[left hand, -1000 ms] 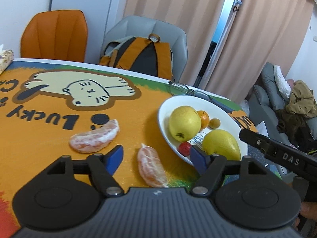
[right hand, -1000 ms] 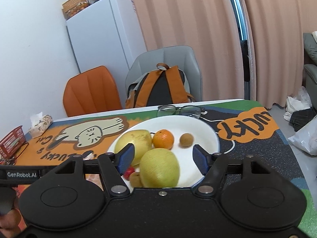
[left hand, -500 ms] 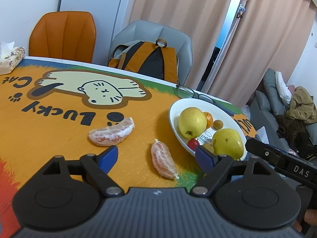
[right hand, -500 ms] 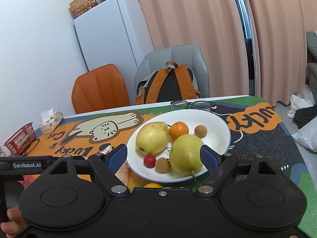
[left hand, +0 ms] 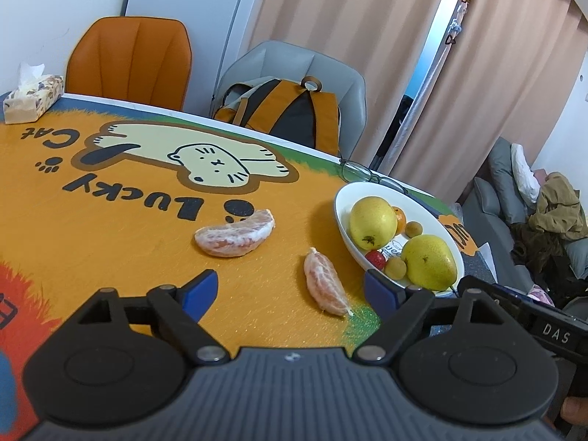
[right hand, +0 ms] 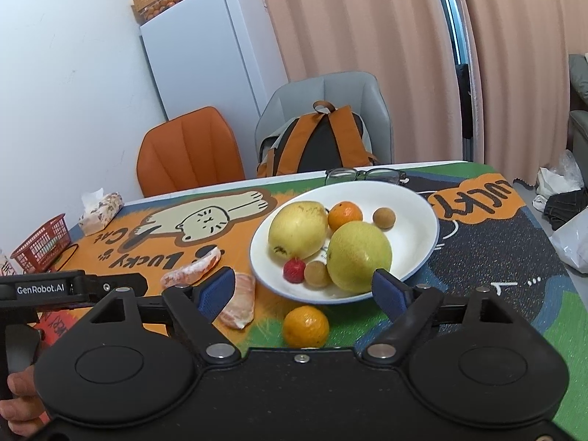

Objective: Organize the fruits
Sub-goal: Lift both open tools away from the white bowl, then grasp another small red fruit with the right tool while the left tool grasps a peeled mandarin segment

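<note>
A white plate (right hand: 419,220) (left hand: 343,220) holds two yellow pears (right hand: 297,229) (right hand: 358,255), a small orange (right hand: 344,215), a red strawberry (right hand: 294,270) and two brown longans. Two peeled pomelo segments (left hand: 235,233) (left hand: 325,283) lie on the mat left of the plate. A loose small orange (right hand: 305,326) sits on the mat just in front of the plate. My left gripper (left hand: 290,292) is open and empty, near the closer segment. My right gripper (right hand: 305,292) is open and empty, above the loose orange.
Glasses (right hand: 365,175) lie behind the plate. A tissue box (left hand: 33,97) and a red basket (right hand: 42,244) sit at the table's far left. An orange chair (left hand: 134,60) and a grey chair with a backpack (left hand: 290,110) stand behind the table.
Both grippers have drawn back and up from the plate. The loose orange in front of the plate has come into the right wrist view.
</note>
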`<state>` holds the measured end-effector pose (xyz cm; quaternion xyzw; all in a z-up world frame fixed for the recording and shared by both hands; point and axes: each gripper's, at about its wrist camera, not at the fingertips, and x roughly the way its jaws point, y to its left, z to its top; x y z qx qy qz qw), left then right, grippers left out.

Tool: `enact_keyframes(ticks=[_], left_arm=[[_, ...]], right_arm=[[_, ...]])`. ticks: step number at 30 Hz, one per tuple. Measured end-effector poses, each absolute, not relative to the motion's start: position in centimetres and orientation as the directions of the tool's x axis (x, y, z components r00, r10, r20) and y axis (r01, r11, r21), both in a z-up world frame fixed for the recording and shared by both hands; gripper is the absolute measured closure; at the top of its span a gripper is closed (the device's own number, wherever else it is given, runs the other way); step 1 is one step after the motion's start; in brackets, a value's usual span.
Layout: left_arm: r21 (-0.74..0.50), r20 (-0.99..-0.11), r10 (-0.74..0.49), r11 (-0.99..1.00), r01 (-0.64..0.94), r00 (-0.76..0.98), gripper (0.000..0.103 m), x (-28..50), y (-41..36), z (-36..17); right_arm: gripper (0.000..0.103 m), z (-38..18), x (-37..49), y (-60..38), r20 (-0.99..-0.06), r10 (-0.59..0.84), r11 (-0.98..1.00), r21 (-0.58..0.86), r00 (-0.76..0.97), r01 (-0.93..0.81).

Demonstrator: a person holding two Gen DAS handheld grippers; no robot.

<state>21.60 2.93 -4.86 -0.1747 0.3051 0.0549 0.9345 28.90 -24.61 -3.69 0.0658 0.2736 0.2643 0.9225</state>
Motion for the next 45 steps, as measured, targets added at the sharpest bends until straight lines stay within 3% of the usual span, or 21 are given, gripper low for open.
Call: enact_keyframes(ticks=[31,37,45], left_arm=[[-0.263,-0.662,-0.002,0.937,-0.230,0.750,0.018,20.1,3.7,-7.6],[-0.263,-0.669,0.005,0.934,-0.243,0.743,0.018,20.0,4.2,-7.9],[-0.264,-0.670,0.005,0.933,-0.245,0.742,0.018,19.9,4.5,-8.0]], right_arm=[[0.022,-7.3,27.5,-22.2,-0.574,0.548,0.829,0.276,0.608,-0.487],[0.030,-8.0,27.4,-21.1,-0.595,0.554,0.821,0.275,0.582,-0.500],[0.050,-8.9,27.8,-19.8,-0.619,0.545,0.823,0.266,0.566,-0.502]])
